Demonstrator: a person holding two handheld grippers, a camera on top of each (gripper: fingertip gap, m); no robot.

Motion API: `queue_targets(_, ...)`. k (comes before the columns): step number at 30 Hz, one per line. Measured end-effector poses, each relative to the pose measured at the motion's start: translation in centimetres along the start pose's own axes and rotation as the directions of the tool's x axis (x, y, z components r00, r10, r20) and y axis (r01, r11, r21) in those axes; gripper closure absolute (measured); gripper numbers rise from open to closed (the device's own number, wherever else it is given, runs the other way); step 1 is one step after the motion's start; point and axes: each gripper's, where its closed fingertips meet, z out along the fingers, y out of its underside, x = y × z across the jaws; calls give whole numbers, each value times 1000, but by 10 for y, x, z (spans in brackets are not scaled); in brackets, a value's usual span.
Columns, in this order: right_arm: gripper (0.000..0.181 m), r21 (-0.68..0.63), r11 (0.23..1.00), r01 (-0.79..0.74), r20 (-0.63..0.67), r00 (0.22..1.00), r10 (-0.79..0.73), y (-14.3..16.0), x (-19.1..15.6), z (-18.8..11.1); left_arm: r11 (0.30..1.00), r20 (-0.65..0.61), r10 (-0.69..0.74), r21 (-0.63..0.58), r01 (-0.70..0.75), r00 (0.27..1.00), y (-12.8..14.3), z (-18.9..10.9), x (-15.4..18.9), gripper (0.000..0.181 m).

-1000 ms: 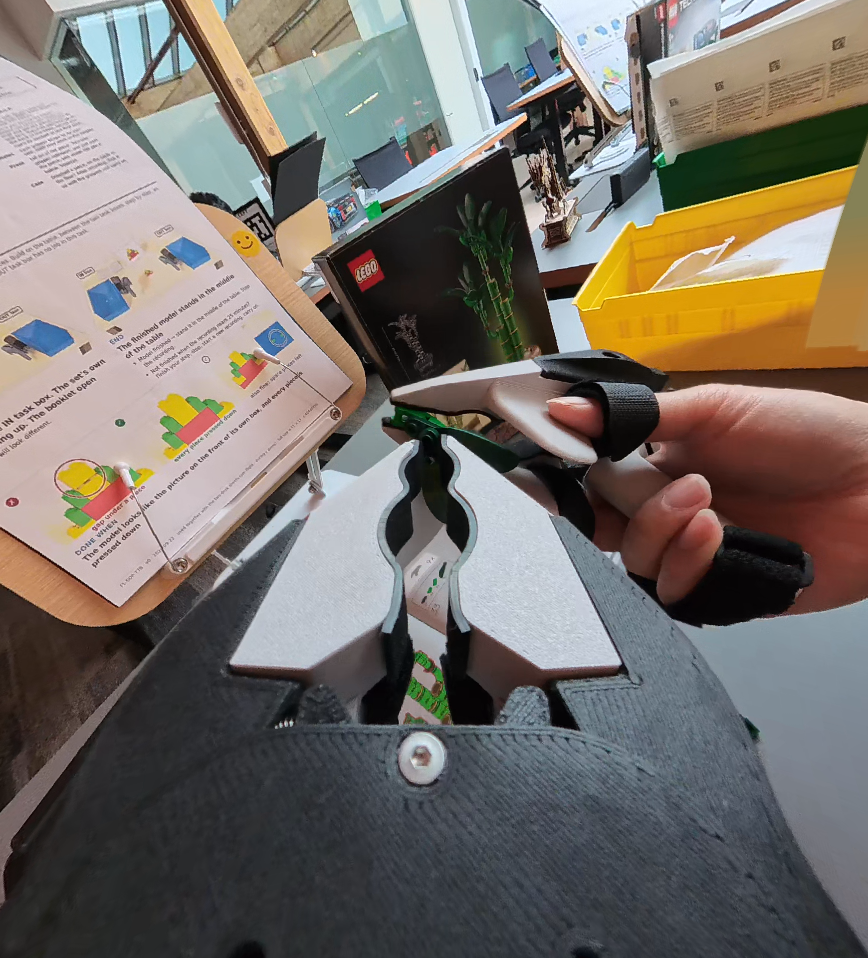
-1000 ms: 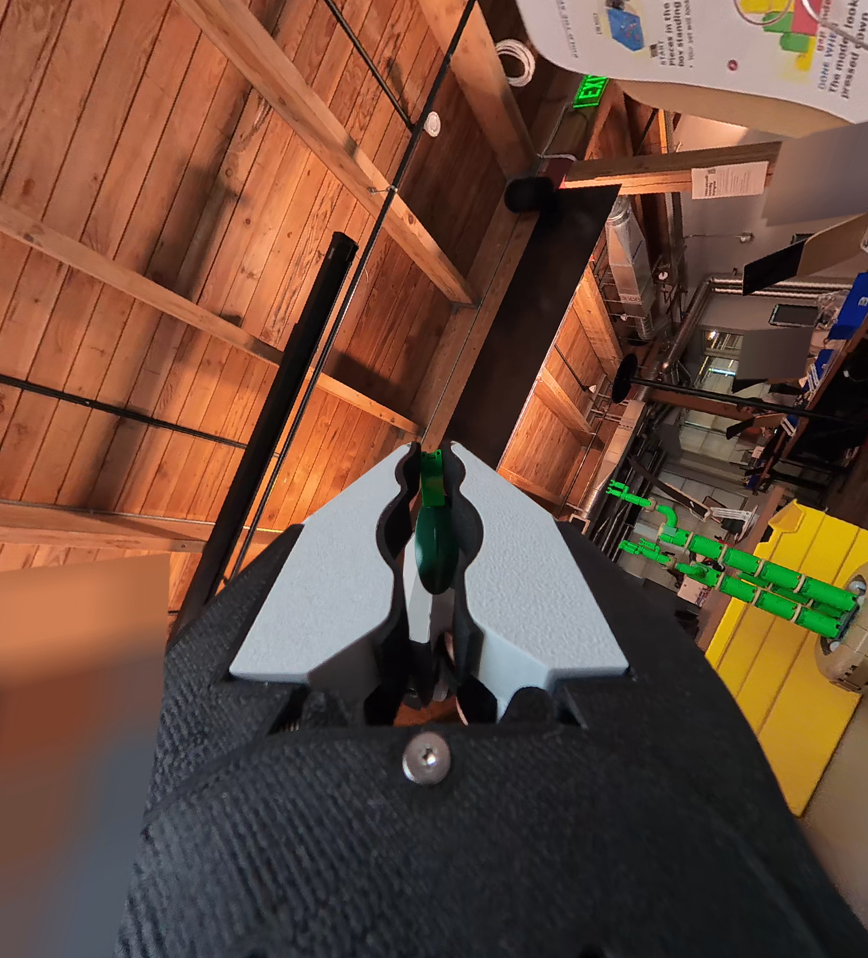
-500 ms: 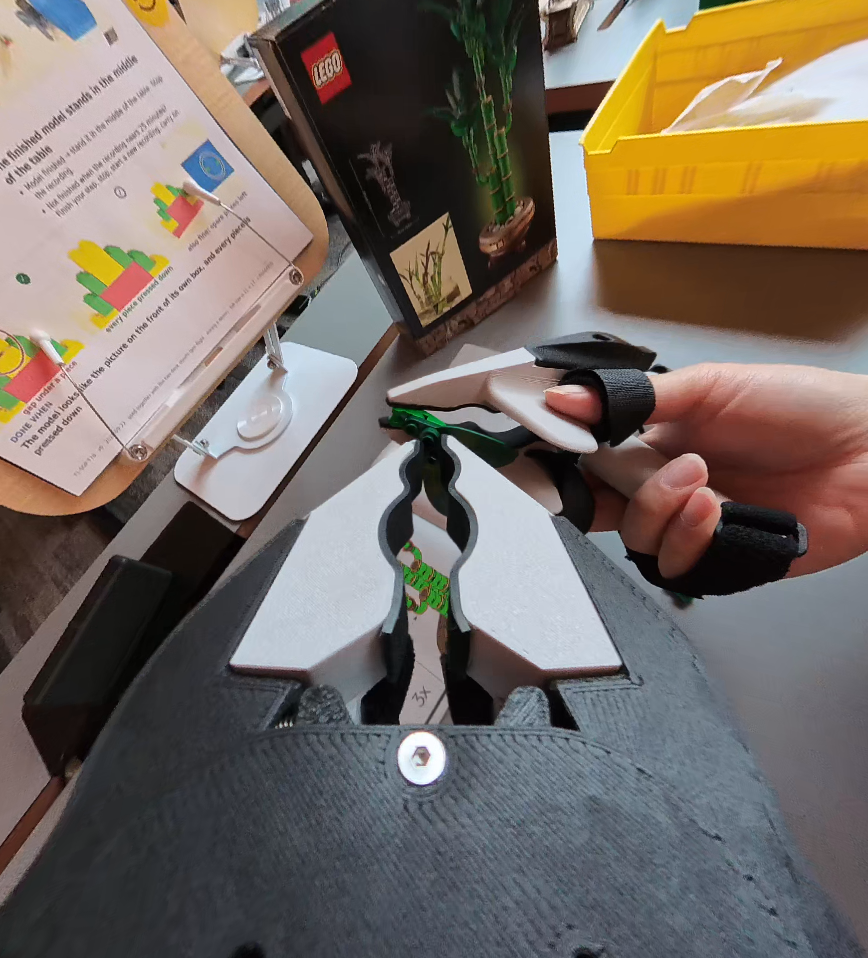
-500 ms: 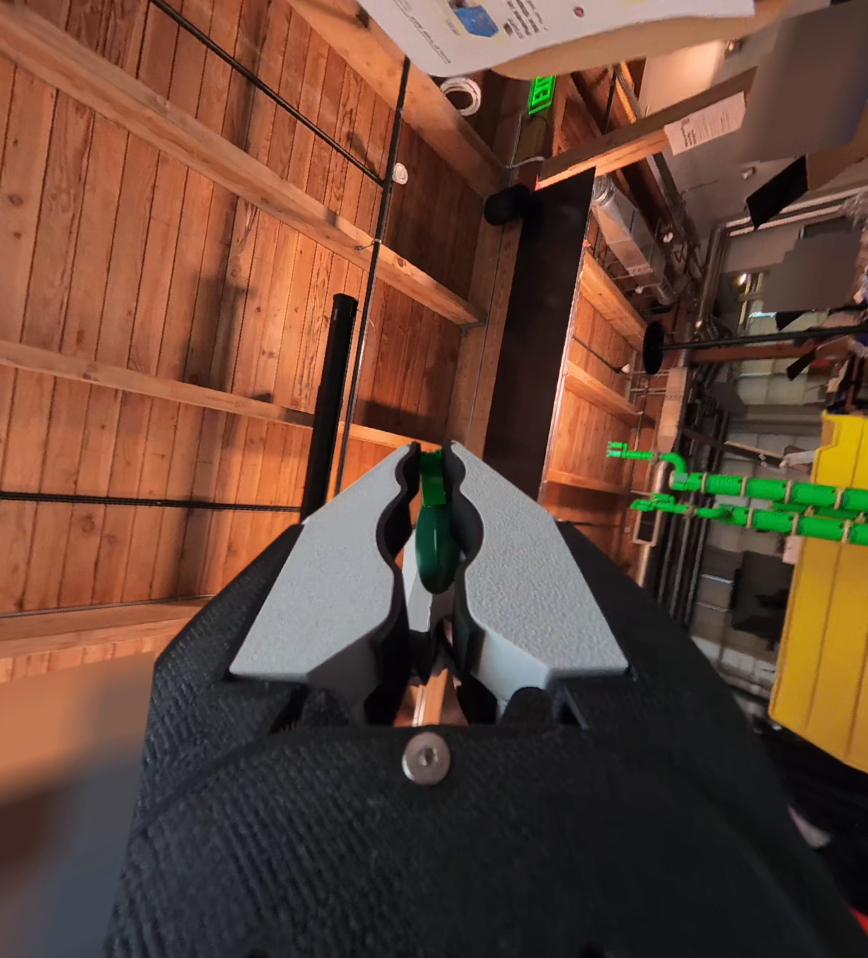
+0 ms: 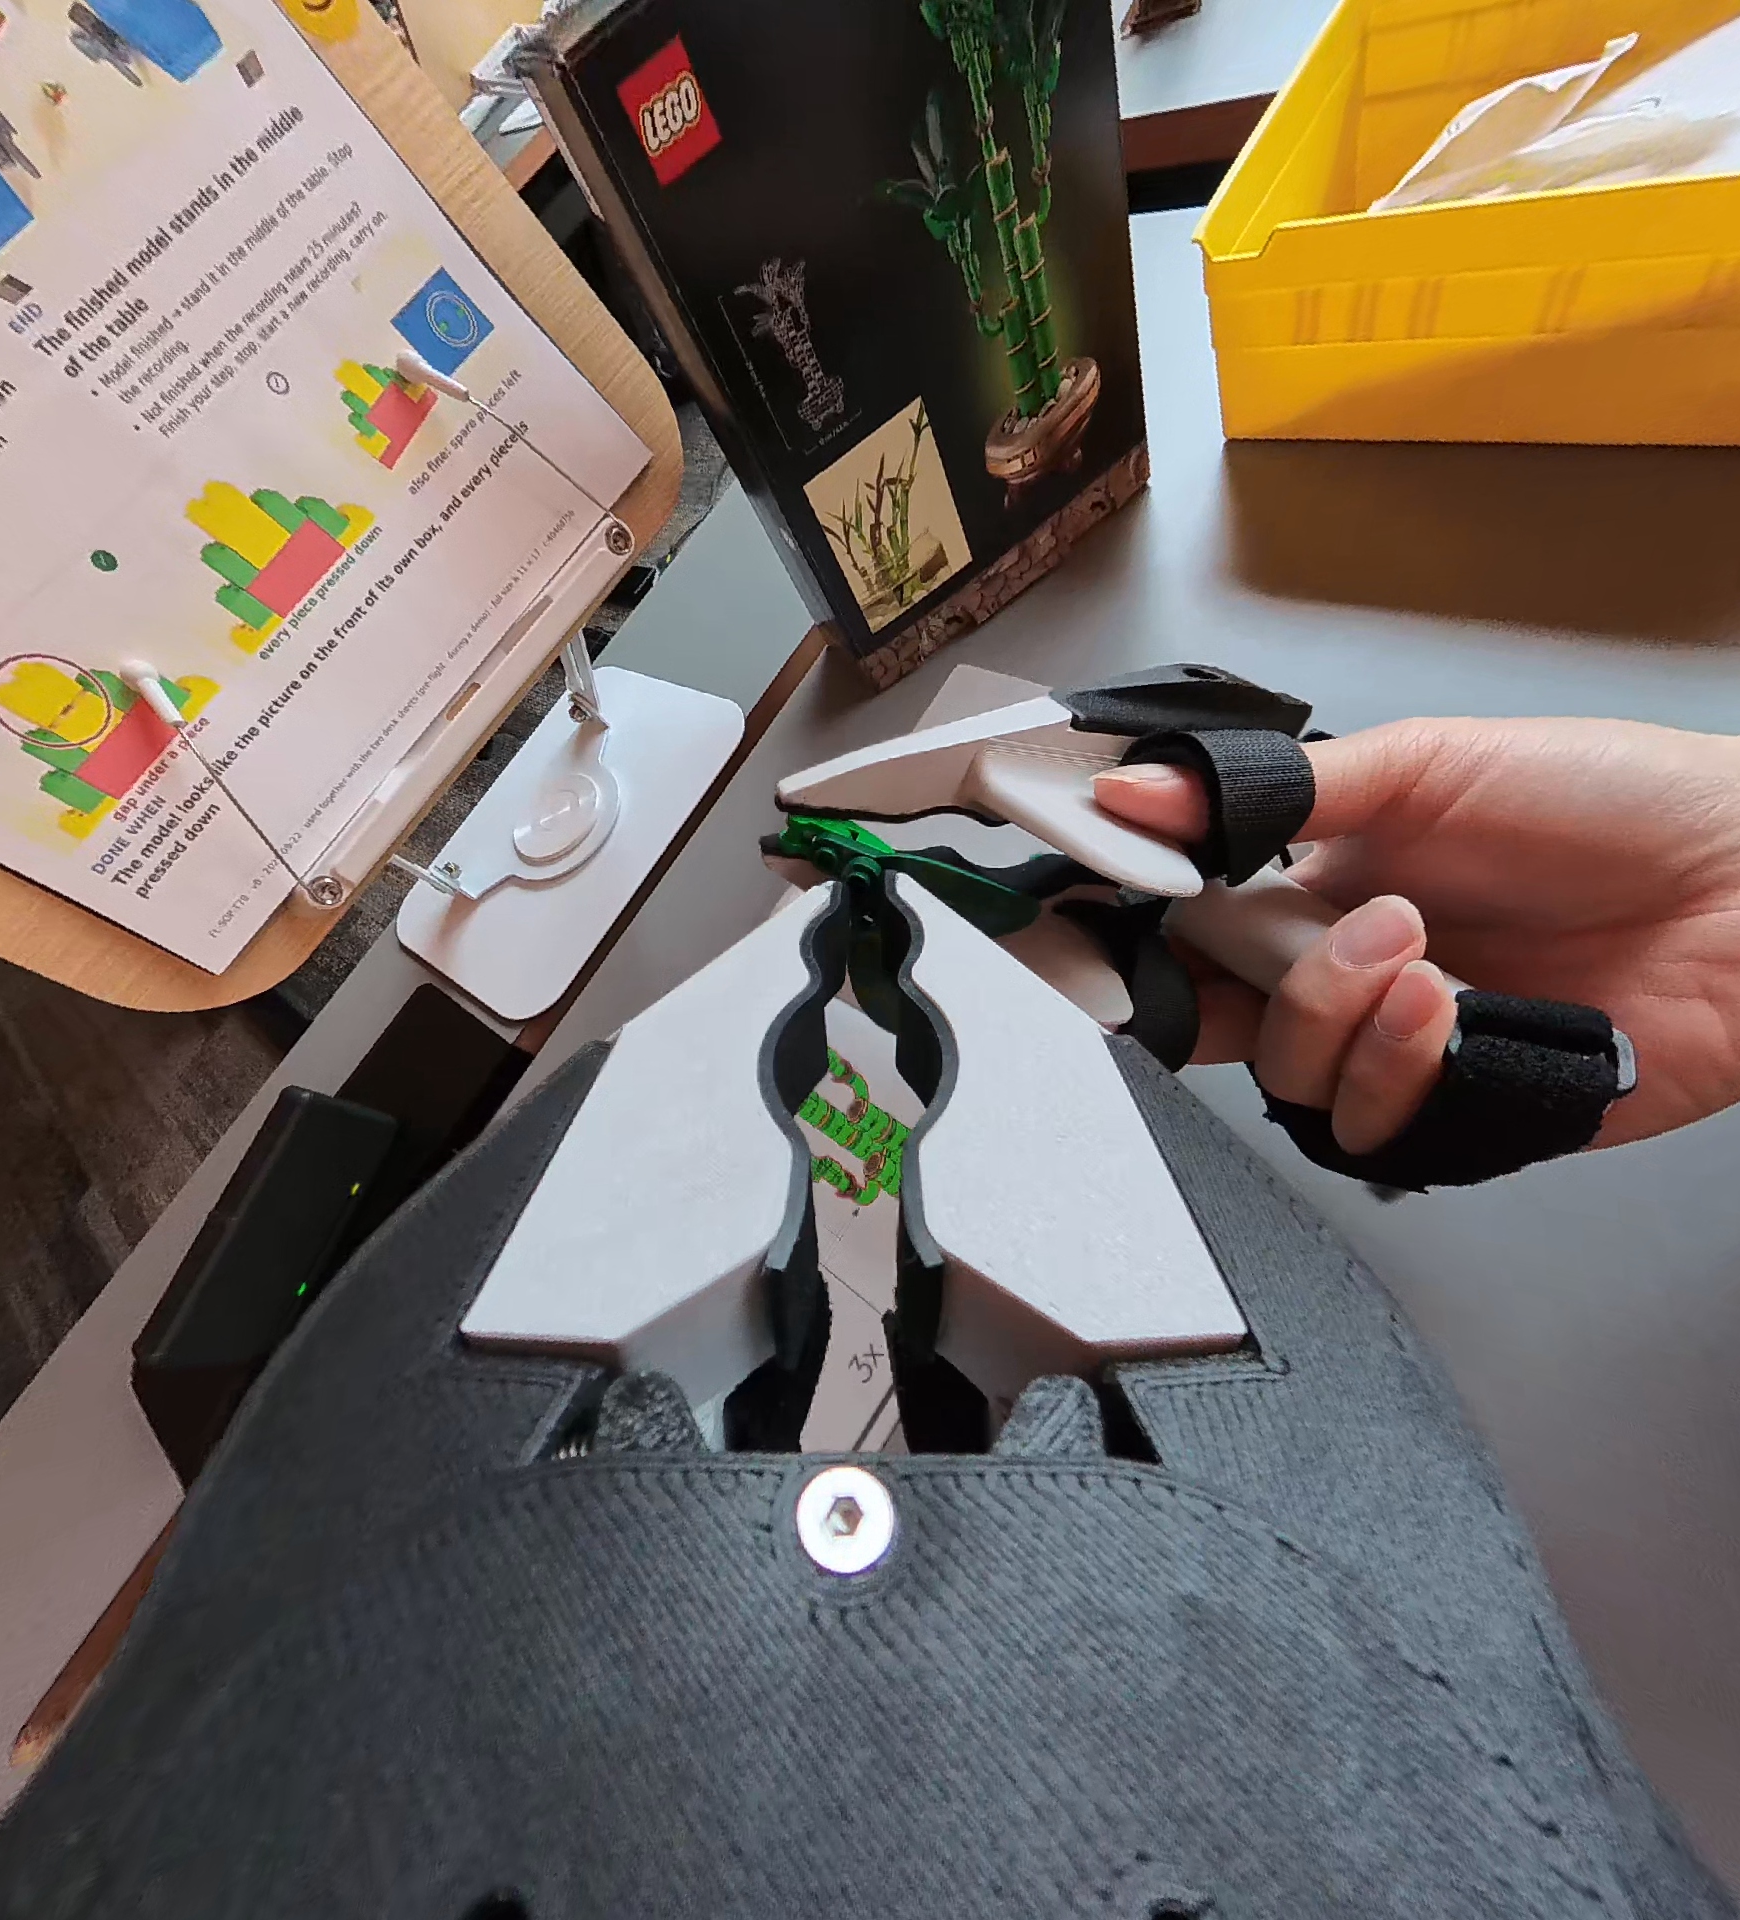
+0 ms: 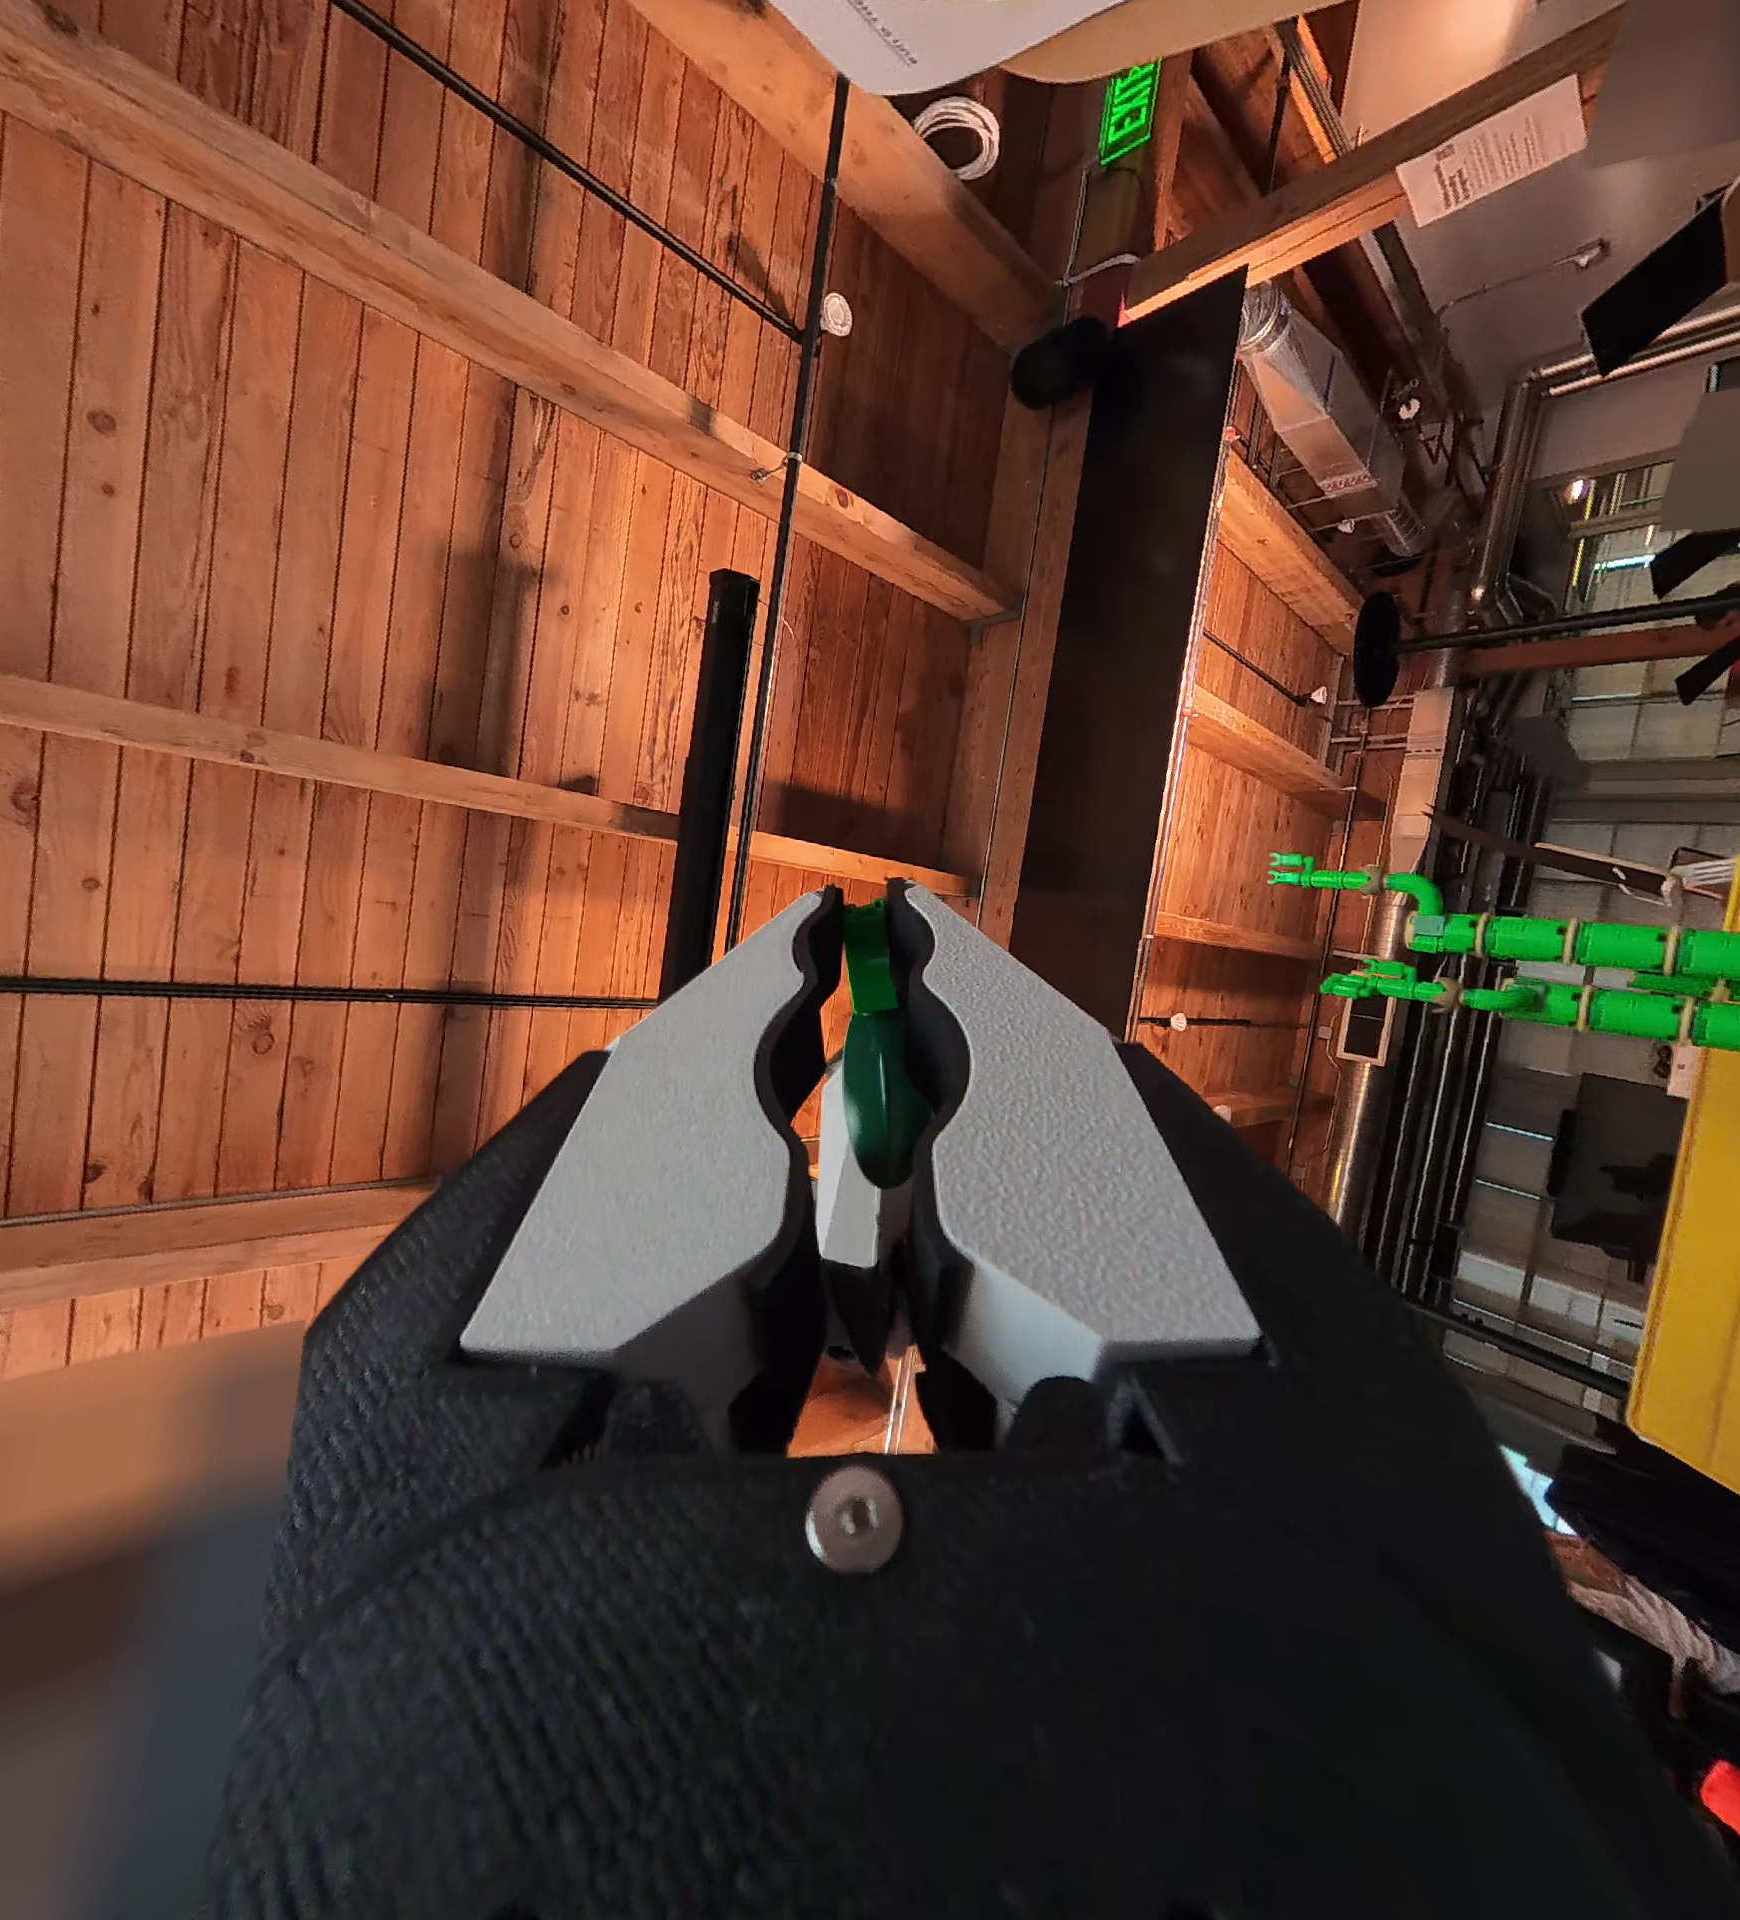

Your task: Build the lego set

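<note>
Joining two small leaf parts in mid-air looks like the step in hand. The left tongs (image 5: pixel 861 914) are closed on a dark green leaf piece (image 5: pixel 861 971). The right tongs (image 6: pixel 864 914), at two o'clock in the left wrist view, are likewise clamped on a bright green clip with leaf (image 6: pixel 871 1029). Both pieces meet just above the worktop (image 5: pixel 1468 644). Next comes a careful press, aligned squarely. The bamboo model (image 6: pixel 1614 977), bright green segmented stalks, shows at three o'clock in the right wrist view.
</note>
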Motion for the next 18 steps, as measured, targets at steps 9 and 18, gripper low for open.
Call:
queue_targets(9, 175, 11, 993, 119, 41, 992, -119, 3, -24, 4, 988, 74, 83, 123, -92, 994, -24, -3, 3, 178)
queue_targets(18, 175, 43, 947, 319, 37, 946, -321, 9, -43, 5, 970, 107, 121, 197, -140, 987, -38, -5, 9, 177)
